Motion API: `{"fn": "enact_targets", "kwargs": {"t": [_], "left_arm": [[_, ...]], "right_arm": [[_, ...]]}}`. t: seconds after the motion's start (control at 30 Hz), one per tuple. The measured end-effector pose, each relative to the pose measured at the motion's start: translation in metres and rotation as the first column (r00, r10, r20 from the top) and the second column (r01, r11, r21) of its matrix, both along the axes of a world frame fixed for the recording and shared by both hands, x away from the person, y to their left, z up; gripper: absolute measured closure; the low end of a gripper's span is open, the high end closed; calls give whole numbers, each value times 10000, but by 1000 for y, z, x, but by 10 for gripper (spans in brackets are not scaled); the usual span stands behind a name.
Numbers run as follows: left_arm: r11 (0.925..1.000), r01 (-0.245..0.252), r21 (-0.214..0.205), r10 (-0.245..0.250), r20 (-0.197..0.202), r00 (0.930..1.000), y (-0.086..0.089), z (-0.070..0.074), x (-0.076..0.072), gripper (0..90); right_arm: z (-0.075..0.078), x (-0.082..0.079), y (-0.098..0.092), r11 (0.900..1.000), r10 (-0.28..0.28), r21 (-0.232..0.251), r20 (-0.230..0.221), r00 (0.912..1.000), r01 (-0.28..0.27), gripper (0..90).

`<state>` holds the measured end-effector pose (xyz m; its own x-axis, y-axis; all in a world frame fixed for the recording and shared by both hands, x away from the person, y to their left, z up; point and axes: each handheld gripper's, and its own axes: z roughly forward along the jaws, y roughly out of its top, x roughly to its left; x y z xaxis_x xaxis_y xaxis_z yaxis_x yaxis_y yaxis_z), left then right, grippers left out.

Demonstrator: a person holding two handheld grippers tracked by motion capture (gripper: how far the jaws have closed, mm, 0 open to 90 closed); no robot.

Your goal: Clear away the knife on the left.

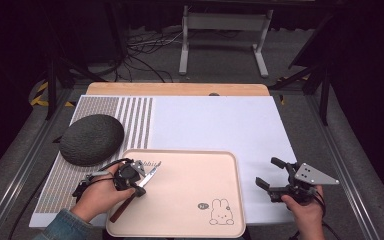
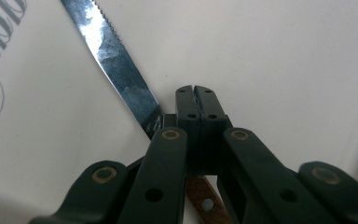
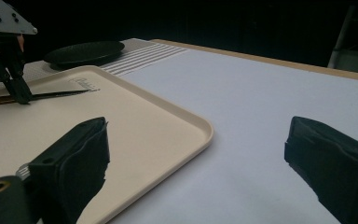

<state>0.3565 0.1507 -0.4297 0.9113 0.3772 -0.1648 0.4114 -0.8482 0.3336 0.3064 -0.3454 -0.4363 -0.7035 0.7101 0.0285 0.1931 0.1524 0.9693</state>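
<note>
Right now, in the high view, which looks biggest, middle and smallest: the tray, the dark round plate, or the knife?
1. The tray looks biggest.
2. The dark round plate comes next.
3. The knife, gripped by the left gripper, looks smallest, though the gripper hides part of it.

Table [image 1: 180, 89] carries white mat [image 1: 215, 125], tray [image 1: 190, 200], dark plate [image 1: 91, 139].

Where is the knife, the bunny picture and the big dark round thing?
knife [image 1: 152, 174]: high view, on its shiny blade.
bunny picture [image 1: 221, 210]: high view, on the rabbit's body.
dark round thing [image 1: 92, 139]: high view, at its middle.
</note>
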Motion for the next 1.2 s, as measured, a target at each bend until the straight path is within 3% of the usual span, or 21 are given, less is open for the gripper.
{"fn": "enact_targets", "kwargs": {"t": [0.57,1.2], "left_arm": [[9983,-577,-47,577,8,9983,14,-1,5,900],[9913,-1313,-115,1313,-17,9913,26,-1,8,900]], "right_arm": [[0,0,0,10000,12,-14,5,10000,-12,70],[-1,1,0,10000,3,20,-27,10000,-3,70]]}}
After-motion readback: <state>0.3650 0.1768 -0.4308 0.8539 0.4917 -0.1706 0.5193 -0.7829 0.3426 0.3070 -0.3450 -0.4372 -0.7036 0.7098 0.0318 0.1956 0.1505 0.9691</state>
